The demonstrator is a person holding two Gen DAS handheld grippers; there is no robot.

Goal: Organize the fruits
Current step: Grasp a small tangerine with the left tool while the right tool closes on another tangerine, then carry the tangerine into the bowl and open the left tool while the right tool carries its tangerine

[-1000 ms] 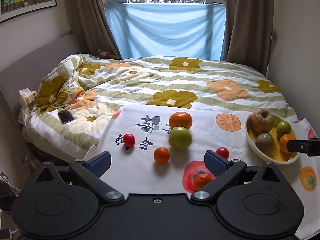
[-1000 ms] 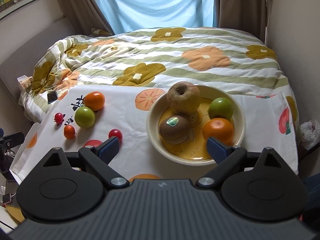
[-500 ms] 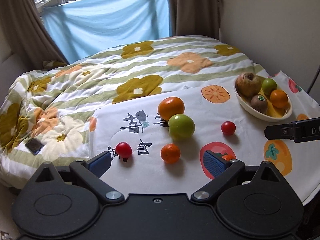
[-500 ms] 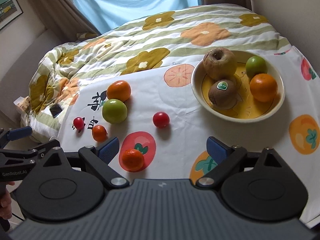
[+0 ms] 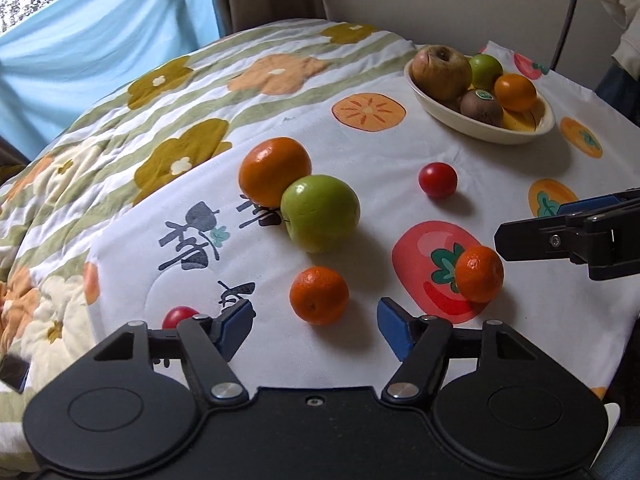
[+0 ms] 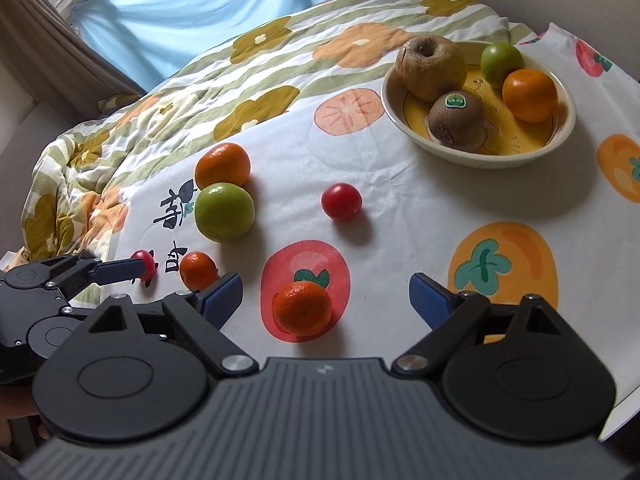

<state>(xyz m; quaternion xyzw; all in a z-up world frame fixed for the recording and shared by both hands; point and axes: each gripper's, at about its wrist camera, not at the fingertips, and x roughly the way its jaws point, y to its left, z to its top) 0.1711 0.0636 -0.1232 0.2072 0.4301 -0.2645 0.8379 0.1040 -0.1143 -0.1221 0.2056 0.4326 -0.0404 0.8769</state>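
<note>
Loose fruit lies on a white printed cloth. My left gripper is open, with a small mandarin just ahead of its fingertips. A green apple touches a large orange farther back. A red tomato lies to the right. My right gripper is open around a second mandarin, not touching it. A cream bowl at the back right holds a brown apple, a kiwi, a green fruit and an orange.
Another small red tomato sits by my left finger, partly hidden. The cloth lies on a flowered quilt. The cloth's edge drops off at the front right. A wall stands behind the bowl.
Both grippers have moved forward and down toward the cloth. The fruit looks larger. The right gripper now brackets the mandarin on the tomato print.
</note>
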